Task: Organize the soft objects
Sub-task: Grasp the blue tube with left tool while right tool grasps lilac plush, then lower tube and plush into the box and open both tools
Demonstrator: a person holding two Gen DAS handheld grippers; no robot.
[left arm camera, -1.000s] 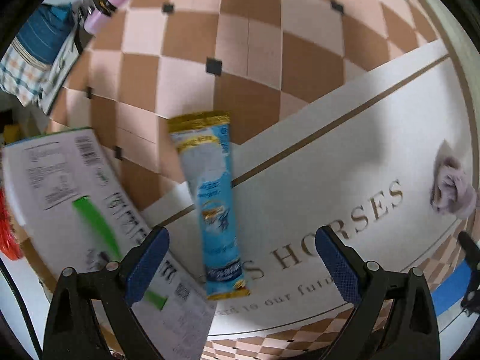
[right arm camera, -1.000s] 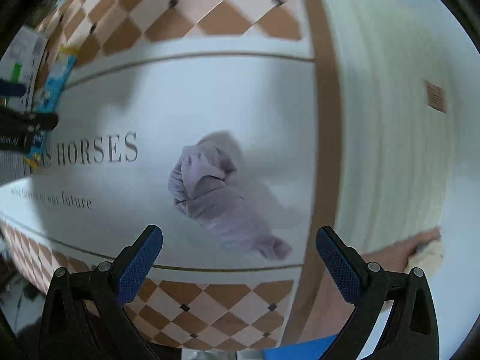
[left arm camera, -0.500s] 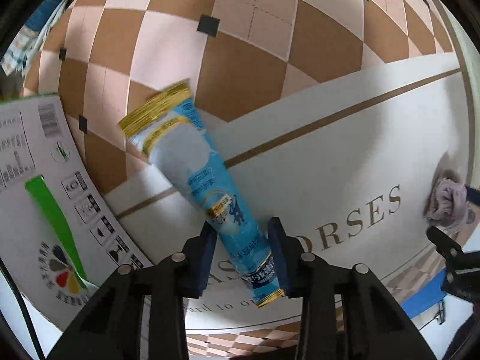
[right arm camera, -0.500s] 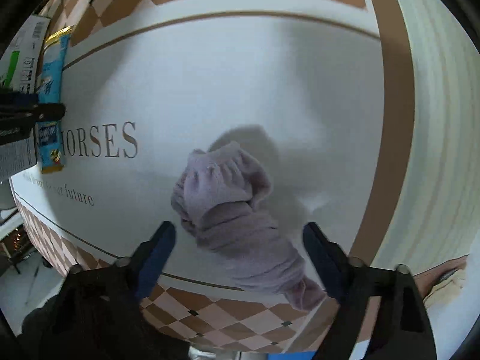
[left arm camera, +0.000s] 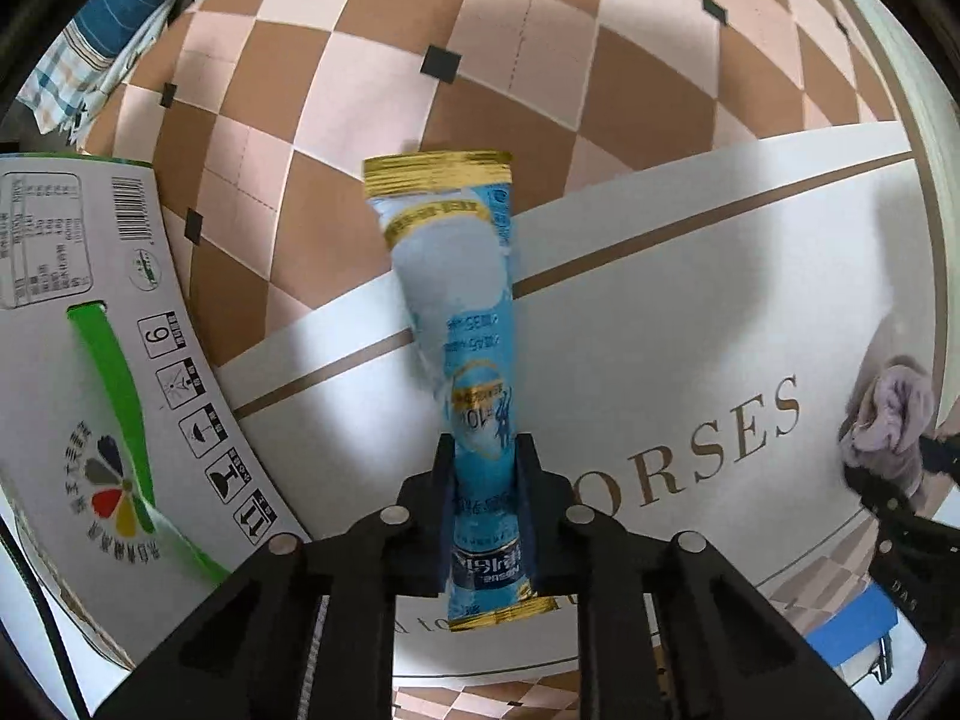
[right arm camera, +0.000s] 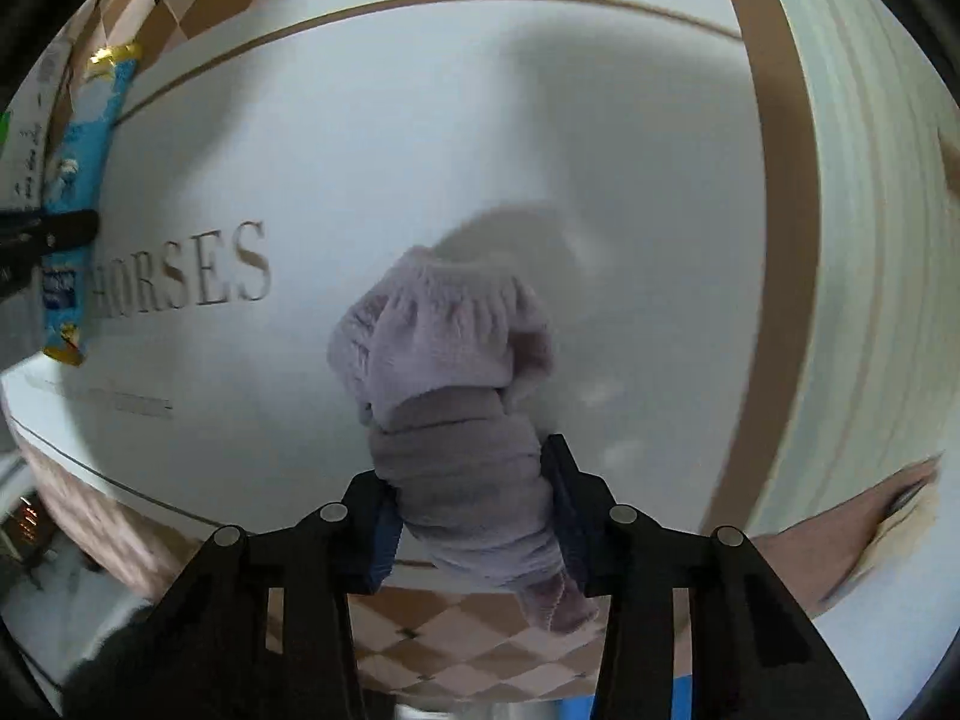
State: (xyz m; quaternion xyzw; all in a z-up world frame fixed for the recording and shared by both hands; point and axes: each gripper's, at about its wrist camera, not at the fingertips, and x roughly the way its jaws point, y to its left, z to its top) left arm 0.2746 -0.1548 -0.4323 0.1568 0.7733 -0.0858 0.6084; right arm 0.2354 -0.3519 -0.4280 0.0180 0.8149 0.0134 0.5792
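A long blue sachet with gold ends [left arm camera: 462, 324] is held in my left gripper [left arm camera: 485, 483], which is shut on its lower part; it also shows in the right wrist view [right arm camera: 78, 180] at the far left. A rolled lilac fuzzy sock [right arm camera: 456, 396] lies on the white tablecloth [right arm camera: 384, 144] printed "HORSES". My right gripper [right arm camera: 471, 498] is shut on the sock's lower half. In the left wrist view the sock [left arm camera: 894, 426] shows at the far right with the right gripper around it.
A white cardboard box with green stripe and printed symbols [left arm camera: 90, 360] stands at the left. Checked brown and pink cloth [left arm camera: 420, 90] lies beyond the white panel. Striped and plaid fabric [left arm camera: 108, 36] sits at the top left. A cream ribbed surface [right arm camera: 870, 240] rises at the right.
Both grippers went from open to shut: the left closed on the blue sachet and turned it upright, the right moved in and closed on the lilac sock.
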